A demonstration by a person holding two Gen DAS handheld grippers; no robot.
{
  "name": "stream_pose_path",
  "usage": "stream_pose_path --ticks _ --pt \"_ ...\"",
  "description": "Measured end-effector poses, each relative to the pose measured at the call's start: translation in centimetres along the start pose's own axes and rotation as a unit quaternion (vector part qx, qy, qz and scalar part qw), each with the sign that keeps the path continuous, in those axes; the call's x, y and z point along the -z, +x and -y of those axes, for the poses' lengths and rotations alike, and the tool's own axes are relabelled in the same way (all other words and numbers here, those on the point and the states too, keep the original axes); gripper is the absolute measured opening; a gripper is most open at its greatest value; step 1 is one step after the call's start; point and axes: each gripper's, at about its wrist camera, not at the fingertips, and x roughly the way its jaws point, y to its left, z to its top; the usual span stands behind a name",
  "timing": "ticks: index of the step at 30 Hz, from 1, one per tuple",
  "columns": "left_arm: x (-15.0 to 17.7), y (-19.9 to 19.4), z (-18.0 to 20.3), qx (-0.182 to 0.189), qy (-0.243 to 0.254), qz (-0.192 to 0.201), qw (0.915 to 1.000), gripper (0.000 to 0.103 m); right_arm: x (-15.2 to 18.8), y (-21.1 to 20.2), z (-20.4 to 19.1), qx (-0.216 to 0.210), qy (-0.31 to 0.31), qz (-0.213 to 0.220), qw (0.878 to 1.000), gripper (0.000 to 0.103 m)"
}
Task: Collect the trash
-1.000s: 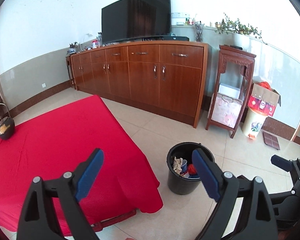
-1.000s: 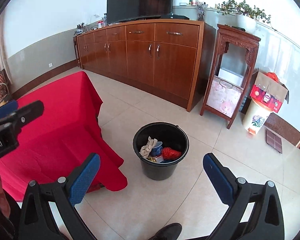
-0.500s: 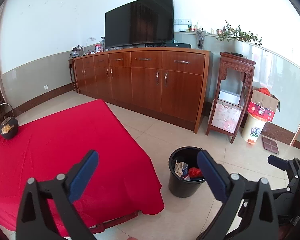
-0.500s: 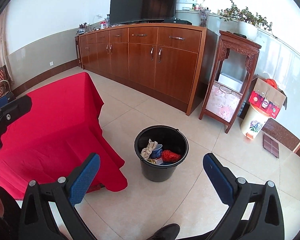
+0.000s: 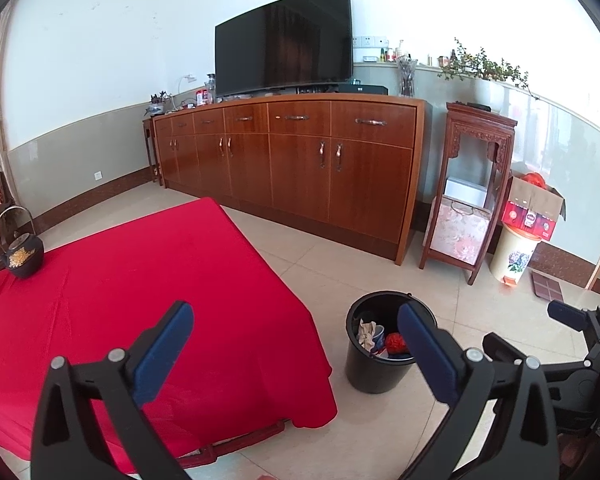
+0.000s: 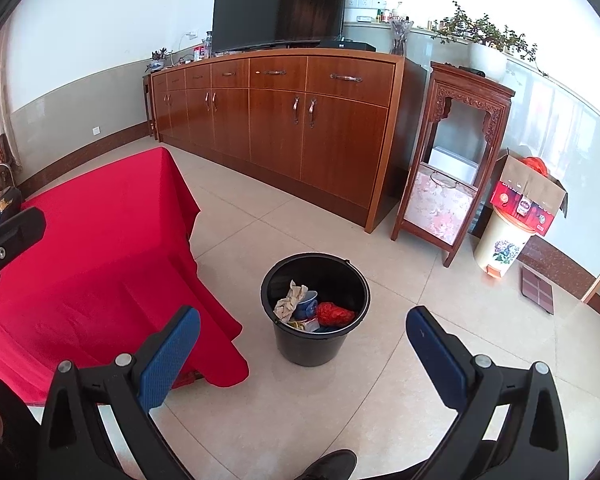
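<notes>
A black bucket point(image 6: 300, 354) stands on the tiled floor beside the red-clothed table point(image 6: 100, 240). It holds crumpled paper point(image 6: 290, 300), a blue cup point(image 6: 306, 309) and a red wrapper point(image 6: 334, 314). In the left wrist view the bucket point(image 5: 370, 376) sits right of the table point(image 5: 120, 300). My left gripper point(image 5: 294, 344) is open and empty above the table's near corner. My right gripper point(image 6: 302, 346) is open and empty, above and in front of the bucket. The right gripper also shows at the right edge of the left wrist view point(image 5: 572, 316).
A long wooden sideboard point(image 5: 300, 160) with a TV point(image 5: 284, 56) lines the far wall. A carved stand point(image 6: 456, 160), a floral bin point(image 6: 500, 246) and a cardboard box point(image 6: 532, 196) stand right of it. A black kettle point(image 5: 22, 256) sits on the table's far left.
Both grippers have stayed open. The left wrist view has tilted up and pulled back, so the bucket sits lower and smaller. The right wrist view has hardly shifted.
</notes>
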Motion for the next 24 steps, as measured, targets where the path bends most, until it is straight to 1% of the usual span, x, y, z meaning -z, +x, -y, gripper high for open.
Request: stream_pose_path --ticks 9,24 --pt "-0.16 -0.14 0.03 0.004 -0.001 0.002 1.0000 0.103 -0.62 -0.12 0.01 0.001 -0.004 0.004 1.000 0.103" --pt "-0.37 -0.27 0.20 0.008 0.002 -0.001 1.0000 0.103 -0.56 -0.25 0.23 0.000 -0.006 0.005 1.000 0.103"
